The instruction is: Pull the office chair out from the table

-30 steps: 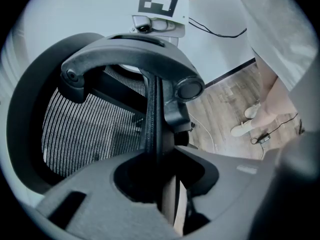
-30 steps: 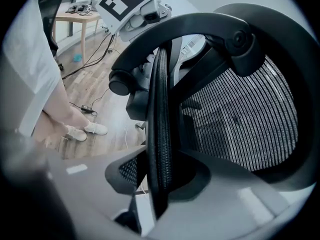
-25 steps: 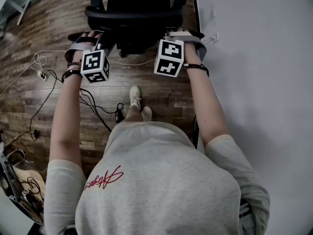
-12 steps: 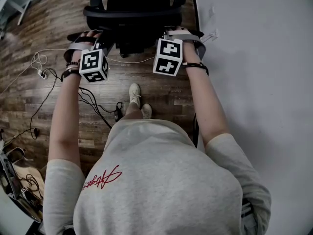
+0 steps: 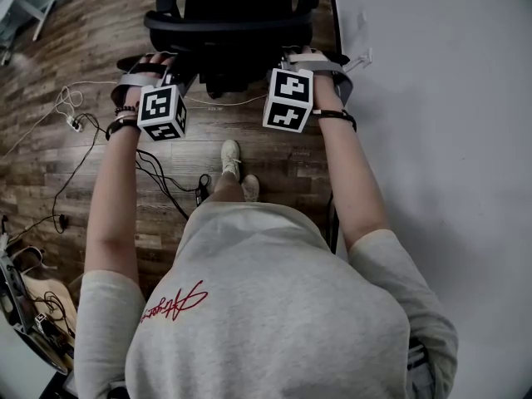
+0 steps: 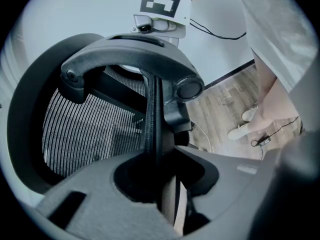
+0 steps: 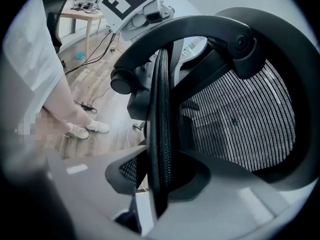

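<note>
Dark wood-plank floor [image 5: 41,169] with black cables [image 5: 155,178] trailing across it and a white cable [image 5: 61,105] coiled at left. A pair of white sneakers [image 5: 230,161] stands on the planks.

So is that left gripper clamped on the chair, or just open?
Clamped: the left gripper view shows the left gripper squeezing the office chair by its backrest edge, between its jaws.

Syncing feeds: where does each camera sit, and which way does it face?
Head view: on the head, facing down at the office chair; arms, shirt, shoes show.
Left gripper view: on the left gripper, along jaws clamping the backrest; shoes show.
Right gripper view: on the right gripper, clamping the backrest's other edge; shoes.
All share office chair, shoes.
</note>
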A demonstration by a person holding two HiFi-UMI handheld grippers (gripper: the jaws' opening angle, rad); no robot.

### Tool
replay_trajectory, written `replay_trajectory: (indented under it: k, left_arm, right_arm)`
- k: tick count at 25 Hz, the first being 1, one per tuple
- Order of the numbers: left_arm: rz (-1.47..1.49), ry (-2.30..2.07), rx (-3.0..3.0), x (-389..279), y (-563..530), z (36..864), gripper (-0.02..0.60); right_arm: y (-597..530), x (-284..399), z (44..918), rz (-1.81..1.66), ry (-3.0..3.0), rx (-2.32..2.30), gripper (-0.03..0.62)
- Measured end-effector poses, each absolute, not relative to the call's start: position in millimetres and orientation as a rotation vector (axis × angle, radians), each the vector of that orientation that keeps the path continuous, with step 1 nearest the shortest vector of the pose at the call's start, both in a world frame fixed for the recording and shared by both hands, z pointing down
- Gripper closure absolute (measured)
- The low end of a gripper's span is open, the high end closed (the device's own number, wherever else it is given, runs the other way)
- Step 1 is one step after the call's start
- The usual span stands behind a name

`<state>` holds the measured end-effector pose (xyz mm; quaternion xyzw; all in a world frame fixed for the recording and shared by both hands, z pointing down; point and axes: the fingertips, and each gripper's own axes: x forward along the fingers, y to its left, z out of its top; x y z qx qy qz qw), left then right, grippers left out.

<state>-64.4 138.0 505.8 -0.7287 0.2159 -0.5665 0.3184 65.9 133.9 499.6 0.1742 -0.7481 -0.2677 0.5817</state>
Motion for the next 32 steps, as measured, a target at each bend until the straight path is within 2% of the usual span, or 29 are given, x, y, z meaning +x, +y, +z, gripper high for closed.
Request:
replay_trajectory:
  k: [10, 14, 23, 32]
  left_arm:
    - [-1.492, 0.563, -1.918, -67.4, 137.4, 505.8, 0.485]
    - [-1.512, 0.515, -1.923, -66.6, 141.5, 512.2, 0.414]
    - [-1.560, 0.469, -1.976, -69.2, 146.3, 512.0, 0.359]
    - [-1.576, 0.493, -2.037, -68.4, 145.1, 504.3, 0.334]
  right_arm:
    - [132.2, 62.7, 498.2, -0.650, -1.739, 0.419, 0.494]
    - [131.8, 63.4, 499.6, -0.670, -1.737, 0.415, 0.487]
    - [144.3, 63.2, 505.1, -0.627, -1.738, 0.318, 0.360]
    - [150.1, 61.1, 499.8, -0.494, -1.763, 0.270, 0.298]
